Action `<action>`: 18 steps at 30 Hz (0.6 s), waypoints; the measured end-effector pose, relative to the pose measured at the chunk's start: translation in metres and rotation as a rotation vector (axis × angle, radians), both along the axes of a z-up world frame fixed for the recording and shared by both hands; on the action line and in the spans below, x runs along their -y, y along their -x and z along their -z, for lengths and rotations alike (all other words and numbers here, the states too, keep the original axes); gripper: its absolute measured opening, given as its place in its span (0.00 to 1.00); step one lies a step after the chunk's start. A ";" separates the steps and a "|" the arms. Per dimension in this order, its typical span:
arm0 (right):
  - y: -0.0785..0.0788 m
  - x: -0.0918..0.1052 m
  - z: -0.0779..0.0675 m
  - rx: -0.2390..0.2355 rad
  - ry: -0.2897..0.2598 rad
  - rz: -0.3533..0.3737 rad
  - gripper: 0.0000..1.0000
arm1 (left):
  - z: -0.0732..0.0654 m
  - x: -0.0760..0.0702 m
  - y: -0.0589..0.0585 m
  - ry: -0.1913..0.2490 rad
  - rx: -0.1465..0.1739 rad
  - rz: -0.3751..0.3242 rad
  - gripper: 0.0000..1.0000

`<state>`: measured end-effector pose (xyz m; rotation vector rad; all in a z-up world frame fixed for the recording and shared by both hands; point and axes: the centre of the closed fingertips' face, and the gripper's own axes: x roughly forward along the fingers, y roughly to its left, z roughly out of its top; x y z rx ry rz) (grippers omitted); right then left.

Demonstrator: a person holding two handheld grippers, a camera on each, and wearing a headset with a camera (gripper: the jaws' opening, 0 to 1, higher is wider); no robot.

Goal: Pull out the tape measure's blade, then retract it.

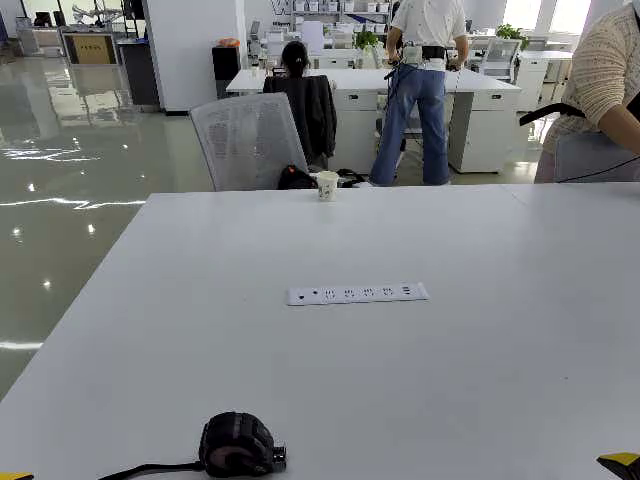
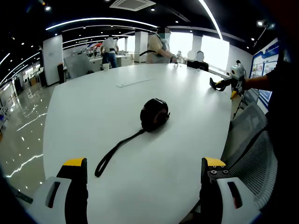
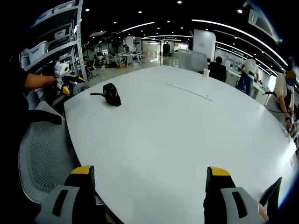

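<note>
The left gripper (image 2: 145,163) and right gripper (image 3: 148,170) both gape wide, holding nothing — the tape measure (image 2: 154,114) lies on the white table (image 2: 88,98) straight ahead of the left jaws, its strap (image 2: 117,151) trailing back toward them, and far ahead-left of the right jaws.

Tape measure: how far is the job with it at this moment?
Nothing looks done yet. The tape measure lies on the white table with no blade drawn out, its strap loose beside it. Nothing is in hand: the left gripper and the right gripper are both open and apart from it. Left to do: grasp it, pull the blade out, then retract it.
</note>
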<state>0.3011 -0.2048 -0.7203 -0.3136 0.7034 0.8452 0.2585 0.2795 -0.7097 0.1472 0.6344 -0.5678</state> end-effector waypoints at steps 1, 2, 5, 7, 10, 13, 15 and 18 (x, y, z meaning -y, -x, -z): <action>0.000 0.001 0.000 0.000 0.000 0.000 0.99 | 0.000 0.000 0.000 0.000 0.000 -0.001 0.99; 0.000 0.001 0.000 0.000 0.001 0.000 0.99 | 0.000 0.000 0.000 -0.001 0.002 -0.001 0.99; 0.000 0.002 0.000 -0.003 0.001 0.002 0.99 | -0.001 0.000 -0.002 -0.001 0.003 0.001 0.99; 0.000 0.003 0.000 -0.004 0.003 0.000 0.99 | -0.001 0.001 -0.002 -0.001 0.003 0.002 0.99; 0.000 0.003 0.000 -0.003 0.003 -0.001 0.99 | 0.000 0.000 -0.002 0.001 0.002 0.002 0.99; 0.000 0.002 0.001 0.000 0.004 -0.002 0.99 | 0.002 0.001 -0.001 0.001 -0.004 0.004 0.99; -0.001 0.003 0.001 0.008 0.008 -0.001 0.99 | 0.003 0.000 0.000 0.000 -0.007 0.004 0.99; -0.001 0.002 0.004 -0.002 0.010 -0.004 0.99 | 0.003 -0.001 0.000 0.000 -0.007 0.000 0.99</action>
